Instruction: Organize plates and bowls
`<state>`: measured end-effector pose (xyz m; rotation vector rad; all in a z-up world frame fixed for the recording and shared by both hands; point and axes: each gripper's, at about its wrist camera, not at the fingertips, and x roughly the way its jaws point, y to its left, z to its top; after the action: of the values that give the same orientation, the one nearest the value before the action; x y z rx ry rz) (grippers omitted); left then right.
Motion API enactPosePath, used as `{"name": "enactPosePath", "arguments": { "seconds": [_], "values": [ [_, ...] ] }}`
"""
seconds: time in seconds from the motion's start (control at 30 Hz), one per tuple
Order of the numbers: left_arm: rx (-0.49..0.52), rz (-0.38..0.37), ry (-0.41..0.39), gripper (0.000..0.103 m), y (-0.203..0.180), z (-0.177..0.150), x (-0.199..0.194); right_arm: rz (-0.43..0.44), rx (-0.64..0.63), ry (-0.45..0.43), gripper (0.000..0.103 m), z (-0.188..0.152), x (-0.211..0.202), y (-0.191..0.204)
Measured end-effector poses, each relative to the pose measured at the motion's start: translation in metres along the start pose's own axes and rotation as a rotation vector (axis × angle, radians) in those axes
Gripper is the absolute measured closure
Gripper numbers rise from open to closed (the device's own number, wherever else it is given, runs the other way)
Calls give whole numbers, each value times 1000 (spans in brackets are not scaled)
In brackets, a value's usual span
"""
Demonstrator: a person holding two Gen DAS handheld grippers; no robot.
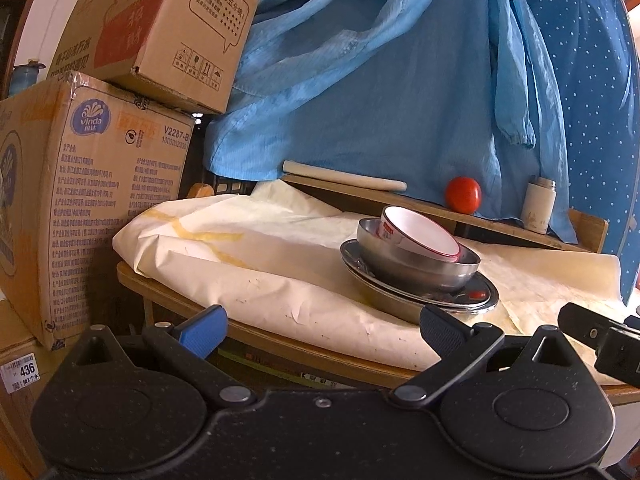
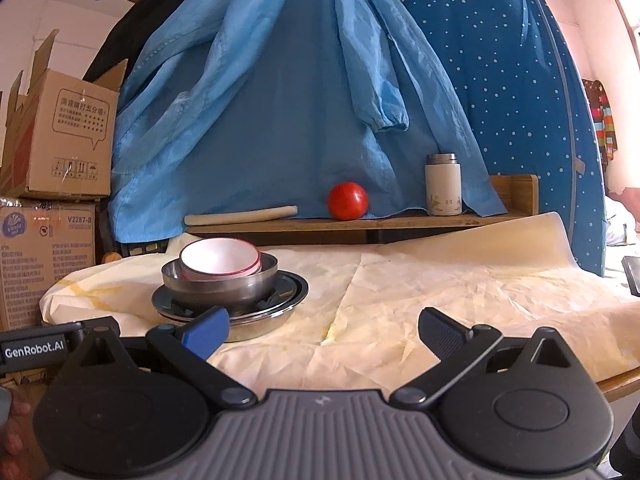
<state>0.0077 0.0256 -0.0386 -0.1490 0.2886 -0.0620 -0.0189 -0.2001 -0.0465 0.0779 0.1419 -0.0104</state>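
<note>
A white bowl with a red rim leans inside a steel bowl, which sits on stacked steel plates on the paper-covered table. My left gripper hangs open at the table's near edge, short of the stack, with nothing between its fingers. My right gripper is open too, over the paper to the right of the stack, its blue-padded left finger overlapping the plates' front rim in the view.
Cream paper covers the wooden table. A low wooden shelf at the back holds a red tomato, a white flask and a pale roll. Cardboard boxes stand at left. Blue cloth hangs behind.
</note>
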Motion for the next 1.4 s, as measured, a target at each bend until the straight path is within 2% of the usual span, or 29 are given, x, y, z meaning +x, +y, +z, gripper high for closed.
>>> {"name": "enactPosePath", "arguments": {
  "seconds": [1.4],
  "values": [
    [-3, 7, 0, 1, 0, -3, -3, 6, 5, 14, 0, -3, -3, 0]
  ]
}}
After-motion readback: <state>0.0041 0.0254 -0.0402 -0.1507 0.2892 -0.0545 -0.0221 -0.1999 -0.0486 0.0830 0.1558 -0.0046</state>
